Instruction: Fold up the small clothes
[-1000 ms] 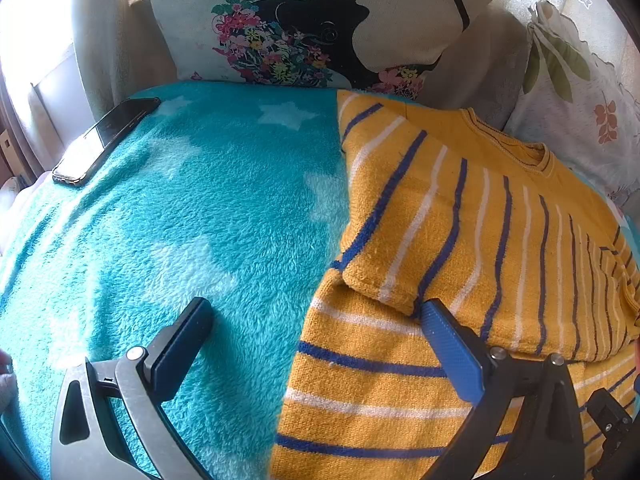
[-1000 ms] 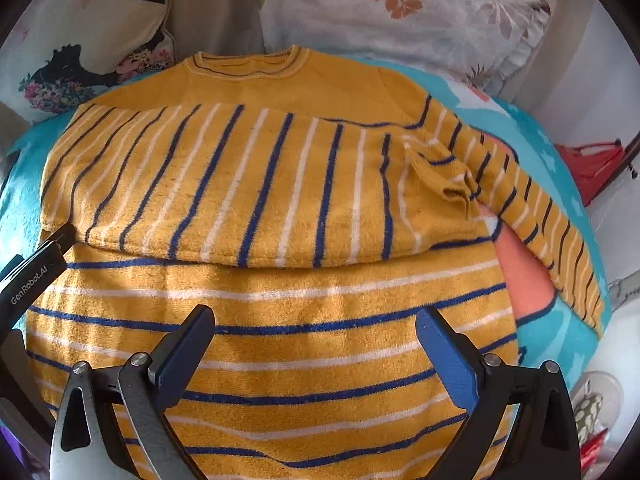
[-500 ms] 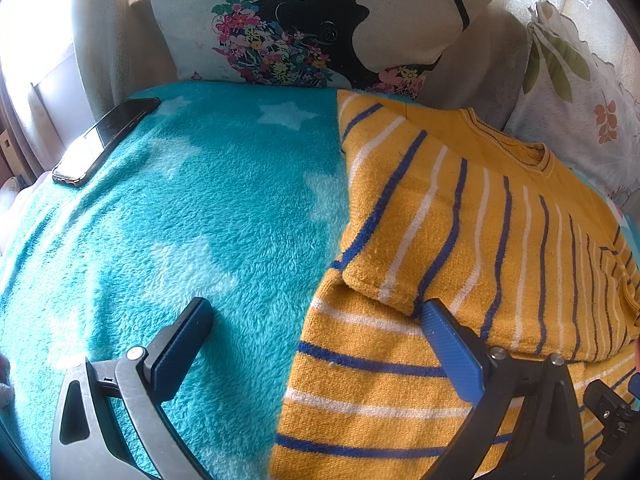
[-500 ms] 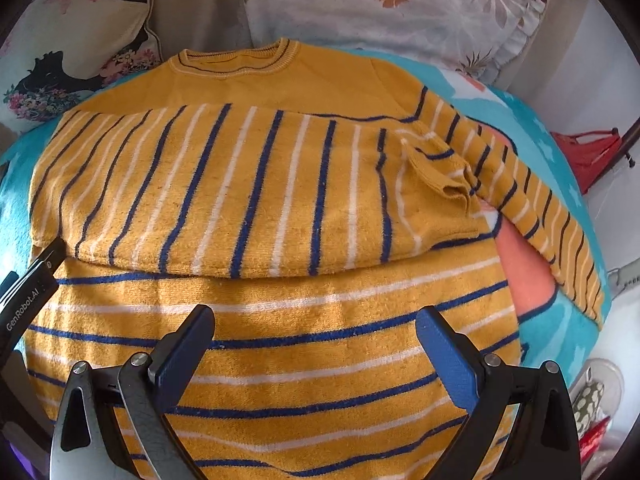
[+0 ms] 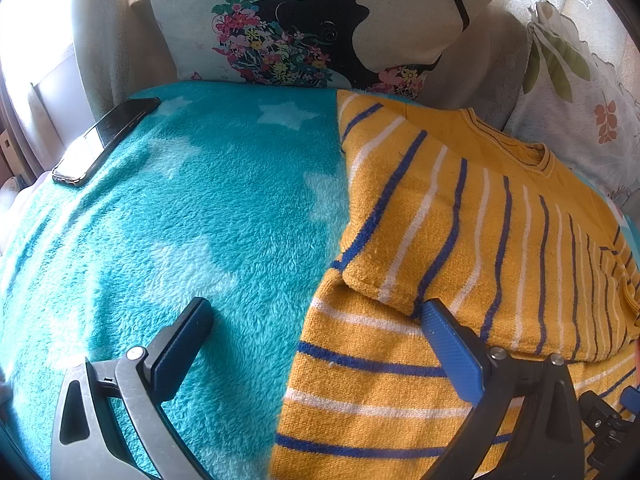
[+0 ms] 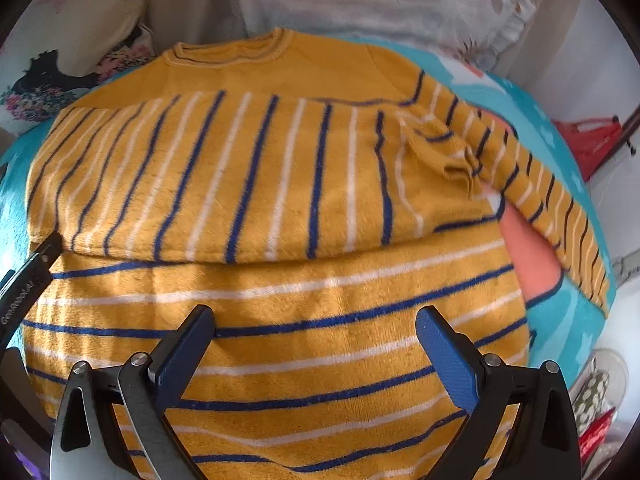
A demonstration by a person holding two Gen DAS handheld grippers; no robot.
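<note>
A yellow sweater with blue and white stripes lies on a teal star blanket. Its left sleeve is folded across the chest; the right sleeve stretches out to the right over the blanket. In the left wrist view the sweater fills the right half. My left gripper is open and empty, straddling the sweater's left edge just above the cloth. My right gripper is open and empty above the sweater's lower body. The left gripper's body shows at the left edge of the right wrist view.
A black phone lies on the blanket's far left corner. Printed cushions stand behind the sweater, another at the back right. A red object and clutter sit past the blanket's right edge.
The right gripper has moved forward and slightly left over the sweater, which now looks closer. The left gripper has stayed still. Both stay open.
</note>
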